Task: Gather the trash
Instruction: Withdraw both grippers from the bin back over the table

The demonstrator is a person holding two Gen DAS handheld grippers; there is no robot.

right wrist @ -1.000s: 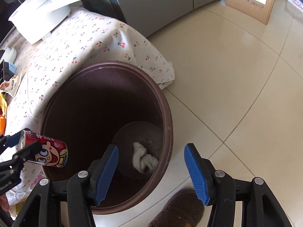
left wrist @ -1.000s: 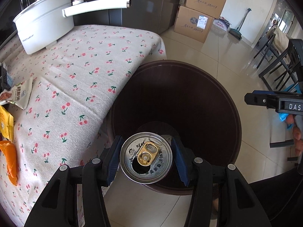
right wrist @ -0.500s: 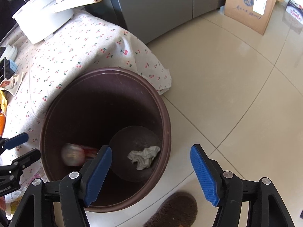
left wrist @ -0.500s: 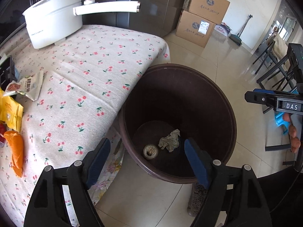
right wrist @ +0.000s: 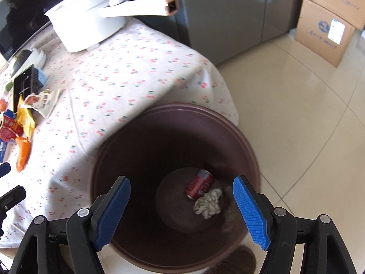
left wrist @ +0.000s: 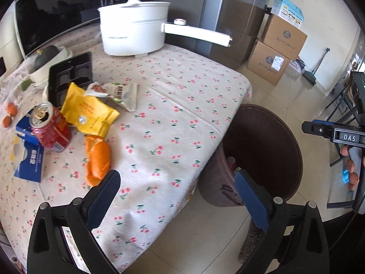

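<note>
The brown trash bin (right wrist: pixel 248 150) stands on the floor by the table's corner; a red can (right wrist: pixel 199 183) and a crumpled tissue (right wrist: pixel 208 203) lie at its bottom. My right gripper (right wrist: pixel 181 212) is open and empty above the bin. My left gripper (left wrist: pixel 178 202) is open and empty over the table's edge, with the bin (left wrist: pixel 294 159) to its right. On the cherry-print tablecloth (left wrist: pixel 173 105) lie an orange wrapper (left wrist: pixel 98 159), a yellow packet (left wrist: pixel 89 111), a white snack bag (left wrist: pixel 121 93), another red can (left wrist: pixel 49 127) and a blue carton (left wrist: pixel 29 159).
A white pot (left wrist: pixel 134 29) with a long handle stands at the table's back, a black tray (left wrist: pixel 70 73) and a bowl beside the trash. A microwave (left wrist: pixel 52 11) is behind. Cardboard boxes (left wrist: pixel 276 52) stand on the tiled floor. A brown slipper (right wrist: pixel 237 260) lies beside the bin.
My left gripper opened and dropped the red can into the bin, then swung left over the table. The right gripper stayed open above the bin, drawing back slightly.
</note>
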